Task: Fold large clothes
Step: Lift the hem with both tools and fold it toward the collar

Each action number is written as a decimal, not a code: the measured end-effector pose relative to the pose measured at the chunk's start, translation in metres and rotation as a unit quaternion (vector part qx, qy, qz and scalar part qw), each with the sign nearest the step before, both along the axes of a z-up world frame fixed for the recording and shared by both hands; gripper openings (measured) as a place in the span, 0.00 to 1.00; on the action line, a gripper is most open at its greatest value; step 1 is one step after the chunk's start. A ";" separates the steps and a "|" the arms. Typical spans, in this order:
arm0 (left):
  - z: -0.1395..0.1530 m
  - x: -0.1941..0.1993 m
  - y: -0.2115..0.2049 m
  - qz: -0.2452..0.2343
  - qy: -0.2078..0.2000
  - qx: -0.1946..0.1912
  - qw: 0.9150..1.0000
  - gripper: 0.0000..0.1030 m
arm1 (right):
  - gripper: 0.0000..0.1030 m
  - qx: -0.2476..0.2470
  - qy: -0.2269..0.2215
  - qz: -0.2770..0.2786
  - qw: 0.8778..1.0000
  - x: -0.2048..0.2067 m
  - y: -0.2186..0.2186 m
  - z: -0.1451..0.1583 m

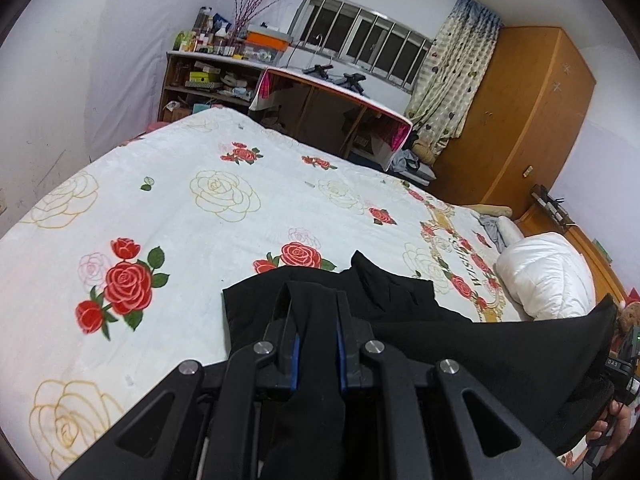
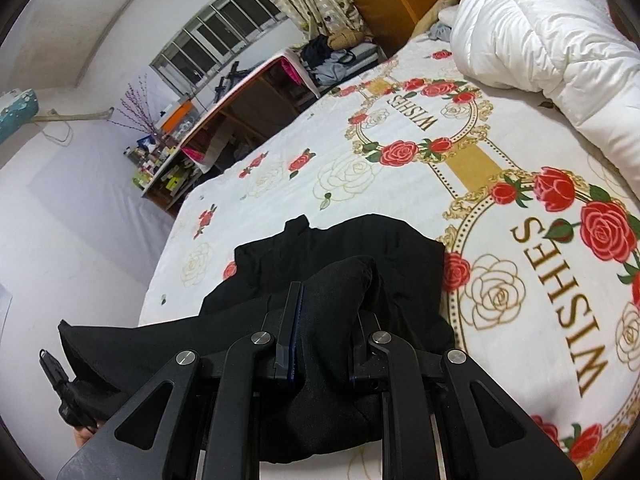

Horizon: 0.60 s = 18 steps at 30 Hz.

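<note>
We hold the black garment [image 1: 404, 300] with both the left gripper [image 1: 316, 312] and right gripper [image 2: 332, 304] closed on its near edge, lifted above the bed [image 1: 200, 208], probably to fold it forward.

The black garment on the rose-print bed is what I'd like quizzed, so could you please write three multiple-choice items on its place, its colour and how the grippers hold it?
1. Where does the plain black fabric garment lie?
A. on the white rose-print bedspread
B. on the orange wooden wardrobe
C. on the windowsill

2. What colour is the puffy quilted duvet bundled at the bed's far end?
A. red
B. white
C. black

3. What state is the left gripper in?
A. open and apart from the cloth
B. shut on black cloth
C. out of view

Answers: 1 A, the garment spreads over the rose print; 2 B, the bundle is plain white; 3 B, black cloth sits pinched between the fingers, as with the right gripper.
</note>
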State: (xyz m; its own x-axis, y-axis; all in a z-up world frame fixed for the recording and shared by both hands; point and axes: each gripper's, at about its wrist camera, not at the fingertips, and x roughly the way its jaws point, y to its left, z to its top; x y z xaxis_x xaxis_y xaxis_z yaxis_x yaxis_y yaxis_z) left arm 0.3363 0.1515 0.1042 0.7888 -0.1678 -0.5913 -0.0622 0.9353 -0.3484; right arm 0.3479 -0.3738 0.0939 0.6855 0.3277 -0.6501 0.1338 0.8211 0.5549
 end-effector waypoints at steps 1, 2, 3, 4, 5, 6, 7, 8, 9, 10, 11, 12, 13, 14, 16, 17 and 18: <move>-0.004 0.009 -0.001 0.003 0.006 0.002 1.000 0.14 | 0.17 0.002 0.006 -0.001 1.000 0.008 -0.001 -0.003; -0.007 0.017 -0.001 0.004 0.010 0.004 1.000 0.14 | 0.17 0.001 0.010 -0.002 1.000 0.014 -0.001 -0.006; -0.011 0.026 -0.003 0.005 0.014 0.008 1.000 0.14 | 0.17 -0.004 0.016 -0.002 1.000 0.025 0.000 -0.009; -0.015 0.033 -0.004 0.005 0.018 0.013 1.000 0.14 | 0.17 -0.007 0.020 -0.002 1.000 0.031 0.001 -0.012; -0.019 0.041 -0.005 0.005 0.023 0.018 1.000 0.14 | 0.17 -0.009 0.025 -0.002 1.000 0.038 0.001 -0.015; -0.024 0.048 -0.006 0.004 0.026 0.022 0.999 0.14 | 0.18 -0.011 0.030 -0.002 0.999 0.046 0.002 -0.020; -0.028 0.055 -0.006 0.004 0.030 0.025 0.999 0.14 | 0.18 -0.012 0.037 -0.002 0.999 0.056 0.002 -0.025; -0.033 0.062 -0.007 0.004 0.034 0.029 0.999 0.14 | 0.18 -0.013 0.041 -0.002 0.999 0.062 0.001 -0.029; -0.039 0.070 -0.008 0.004 0.039 0.032 0.999 0.14 | 0.18 -0.014 0.047 -0.003 0.999 0.070 0.001 -0.035; -0.043 0.076 -0.009 0.004 0.043 0.034 0.999 0.14 | 0.18 -0.016 0.053 -0.003 0.998 0.077 0.001 -0.040; -0.050 0.084 -0.010 0.004 0.049 0.036 0.998 0.14 | 0.19 -0.018 0.060 -0.002 0.998 0.086 0.002 -0.048; -0.056 0.091 -0.011 0.004 0.054 0.038 0.998 0.14 | 0.19 -0.019 0.067 -0.001 0.998 0.093 0.002 -0.055; -0.062 0.097 -0.011 0.004 0.059 0.039 0.998 0.14 | 0.22 -0.018 0.072 -0.001 0.997 0.099 0.002 -0.060; -0.068 0.104 -0.013 0.003 0.064 0.041 0.997 0.14 | 0.22 -0.018 0.079 -0.002 0.997 0.106 0.002 -0.067; -0.077 0.115 -0.013 0.004 0.074 0.036 0.997 0.15 | 0.24 -0.014 0.087 -0.006 0.996 0.116 0.001 -0.077; -0.080 0.119 -0.012 0.004 0.078 0.030 0.996 0.16 | 0.26 -0.010 0.091 -0.008 0.996 0.120 0.001 -0.082; -0.081 0.122 -0.010 0.004 0.081 0.022 0.996 0.16 | 0.28 -0.005 0.093 -0.009 0.996 0.123 0.000 -0.084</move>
